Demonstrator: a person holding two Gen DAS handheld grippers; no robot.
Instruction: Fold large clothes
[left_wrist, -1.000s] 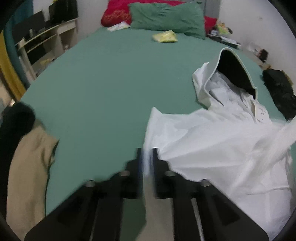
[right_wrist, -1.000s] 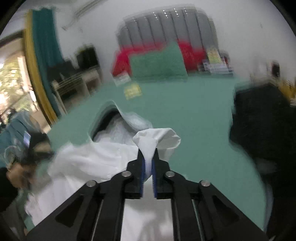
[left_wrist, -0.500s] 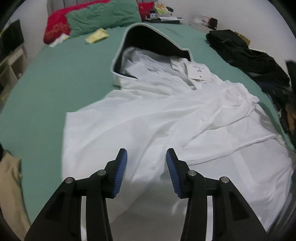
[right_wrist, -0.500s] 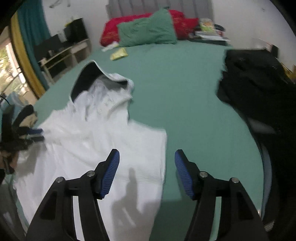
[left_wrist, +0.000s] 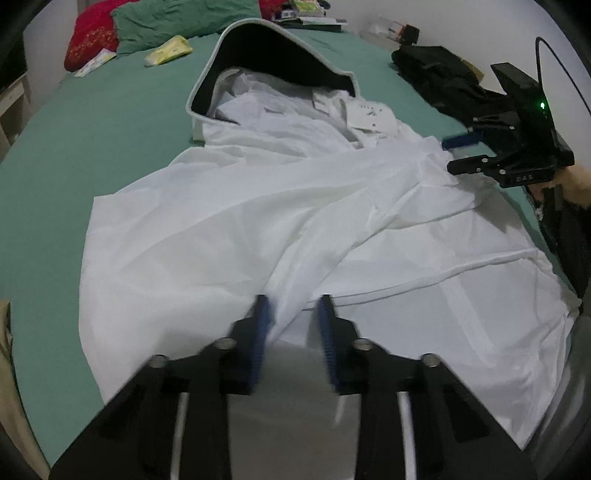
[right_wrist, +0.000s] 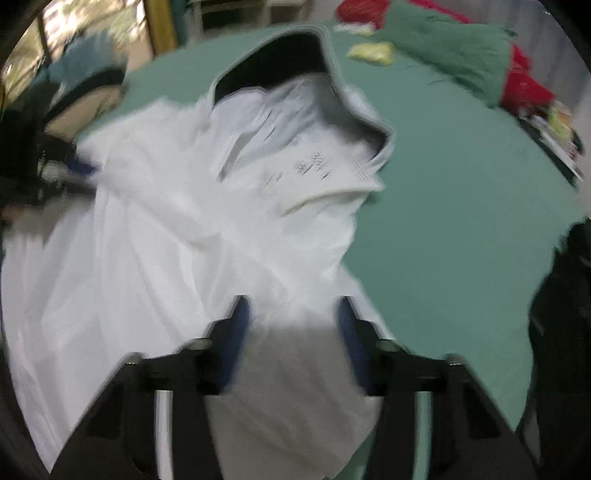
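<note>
dim, flat indoor light; grey shadow pooled on the white garment (left_wrist: 280, 206) just beyond the blurred fingertips; right view motion-smeared; fisheye bending and dark vignette around it.

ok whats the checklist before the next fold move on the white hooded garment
1. White hooded garment spread on the green bed: ok, though creased across the middle.
2. Hood lying open at the far end, clear of the body: ok.
3. Left hand-held gripper over the near hem: ok. Its jaws have just been closing, a ridge of cloth lies between them, pads not yet pressing.
4. Right hand-held gripper over the garment's edge: ok, jaws also just closing, no grip seen.
5. Firm hold on both sides: not ok.
6. Black clothes clear of the fold area: ok.
</note>
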